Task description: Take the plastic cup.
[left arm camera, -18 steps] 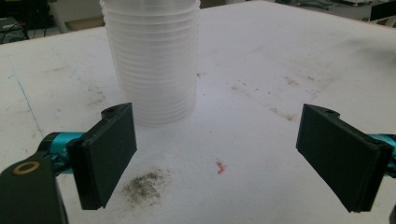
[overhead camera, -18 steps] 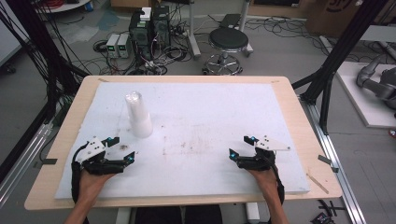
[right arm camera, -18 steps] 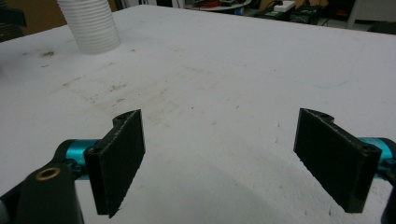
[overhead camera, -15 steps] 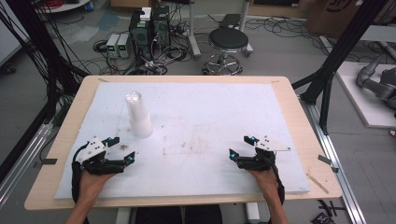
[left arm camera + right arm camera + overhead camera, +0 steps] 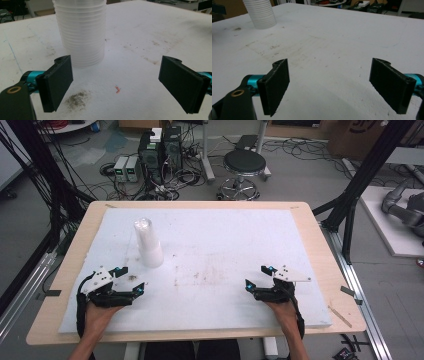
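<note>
While both grippers gape, left gripper (image 5: pixel 131 279) faces cup stack (image 5: pixel 148 242).

Left claw (image 5: pixel 131 281) low, jaws apart; right claw (image 5: pixel 256 277) likewise, both empty.

My view from above: cup stack (image 5: pixel 148 243) on foam sheet (image 5: pixel 220 235), ten o'clock of sheet centre. My left gripper (image 5: pixel 129 282) just at six o'clock of stack; right gripper (image 5: pixel 258 277) well apart, four o'clock.

No legible text — none anywhere.
</note>
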Demonstrator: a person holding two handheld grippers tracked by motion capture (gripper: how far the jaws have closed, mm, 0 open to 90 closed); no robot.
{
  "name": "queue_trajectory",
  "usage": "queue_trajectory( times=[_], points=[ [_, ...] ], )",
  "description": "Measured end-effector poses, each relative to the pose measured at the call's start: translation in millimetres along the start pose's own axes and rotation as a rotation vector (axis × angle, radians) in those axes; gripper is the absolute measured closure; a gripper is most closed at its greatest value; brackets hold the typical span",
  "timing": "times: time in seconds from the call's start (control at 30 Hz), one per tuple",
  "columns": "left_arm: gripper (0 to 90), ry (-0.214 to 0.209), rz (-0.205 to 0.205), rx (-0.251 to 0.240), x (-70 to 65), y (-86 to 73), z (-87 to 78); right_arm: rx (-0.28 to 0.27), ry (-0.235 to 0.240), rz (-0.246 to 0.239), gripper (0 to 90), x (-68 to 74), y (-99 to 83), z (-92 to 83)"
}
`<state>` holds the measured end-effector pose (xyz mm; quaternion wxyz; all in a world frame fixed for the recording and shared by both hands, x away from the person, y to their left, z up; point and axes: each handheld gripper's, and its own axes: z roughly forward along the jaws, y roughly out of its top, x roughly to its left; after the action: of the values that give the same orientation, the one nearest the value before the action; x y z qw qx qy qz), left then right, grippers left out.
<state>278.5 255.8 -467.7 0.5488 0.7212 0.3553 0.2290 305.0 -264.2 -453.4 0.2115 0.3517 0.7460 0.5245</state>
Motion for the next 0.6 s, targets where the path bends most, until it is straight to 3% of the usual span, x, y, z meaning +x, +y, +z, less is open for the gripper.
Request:
queue_trajectory(
  times=[0.23,0.43,0.6],
  points=[
    [12.1,-0.007,-0.001,0.000,1.1,0.1,-0.3,0.013,0.001,0.001,16.0,0.3,0.4,0.9],
    [12.1,-0.023,-0.036,-0.011,4.1,0.6,-1.4,0.013,0.000,0.000,16.0,-0.1,0.6,1.4],
    [11.9,-0.036,-0.041,-0.040,9.6,10.9,-6.5,0.017,0.001,0.006,16.0,-0.1,0.6,1.5]
  ],
)
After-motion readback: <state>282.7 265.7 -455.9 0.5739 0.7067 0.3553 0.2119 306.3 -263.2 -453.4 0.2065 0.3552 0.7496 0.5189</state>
